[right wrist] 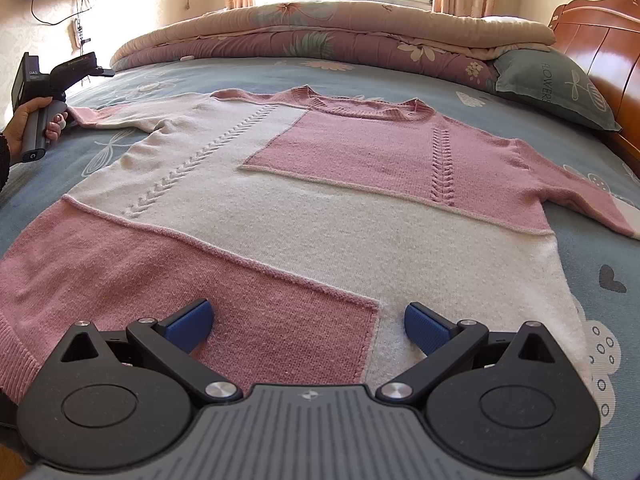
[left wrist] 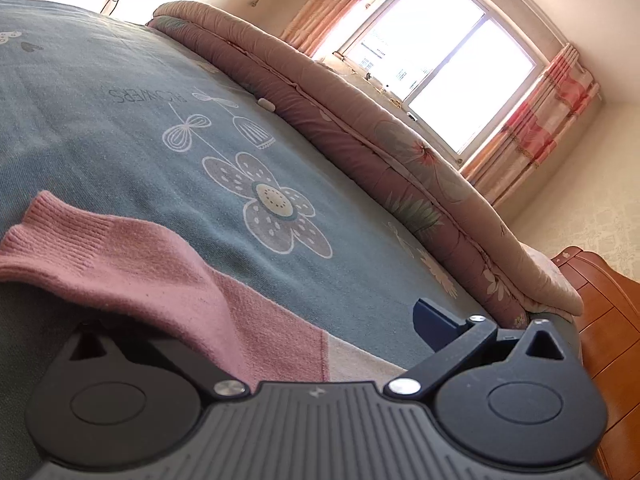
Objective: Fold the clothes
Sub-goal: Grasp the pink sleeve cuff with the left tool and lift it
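Note:
A pink and cream knitted sweater point(right wrist: 304, 208) lies flat, front up, on the blue flowered bed sheet point(right wrist: 600, 248), neck toward the quilt. My right gripper point(right wrist: 308, 326) is open, its blue pads just above the sweater's hem. My left gripper point(left wrist: 272, 332) is at the sweater's left sleeve cuff point(left wrist: 120, 264); the pink sleeve drapes over its left finger and hides it, while the right finger point(left wrist: 438, 322) stands wide apart. The left gripper also shows in the right wrist view point(right wrist: 56, 92), held in a hand beside the cuff.
A rolled pink floral quilt point(right wrist: 320, 36) lies along the far side of the bed. A blue pillow point(right wrist: 556, 84) leans on the wooden headboard point(right wrist: 600, 36) at the right. A window with pink curtains point(left wrist: 440, 64) is behind.

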A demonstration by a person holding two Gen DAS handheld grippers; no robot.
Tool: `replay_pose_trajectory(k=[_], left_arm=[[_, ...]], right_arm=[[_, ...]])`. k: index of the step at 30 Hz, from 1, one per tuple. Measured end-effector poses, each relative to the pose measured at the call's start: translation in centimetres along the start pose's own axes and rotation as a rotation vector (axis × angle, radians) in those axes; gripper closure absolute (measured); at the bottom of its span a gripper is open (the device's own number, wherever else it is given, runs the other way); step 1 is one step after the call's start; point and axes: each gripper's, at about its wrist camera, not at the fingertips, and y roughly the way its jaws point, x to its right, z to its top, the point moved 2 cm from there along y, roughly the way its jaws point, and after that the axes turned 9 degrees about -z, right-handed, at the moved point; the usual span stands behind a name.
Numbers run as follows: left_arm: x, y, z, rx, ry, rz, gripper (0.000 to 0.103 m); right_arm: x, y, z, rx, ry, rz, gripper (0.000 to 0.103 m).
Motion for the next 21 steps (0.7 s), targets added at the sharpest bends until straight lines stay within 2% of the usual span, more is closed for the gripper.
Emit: replay_pose_trajectory(k=[7, 12, 21], left_arm=[[3.4, 0.3, 0.2, 0.008, 0.026, -0.081, 0.001], [5.3, 0.3, 0.0, -0.007, 0.062, -0.093, 0.001], [8.2, 0.8, 0.0, -0.018, 0.004, -0.143, 0.001]], right_arm=[[-0.1, -0.1, 0.1, -0.005, 0.002, -0.007, 0.0], [-0.1, -0.1, 0.1, -0.008, 0.002, -0.01, 0.0], [-0.3, -0.2, 0.3, -0.022, -0.002, -0.016, 0.0]])
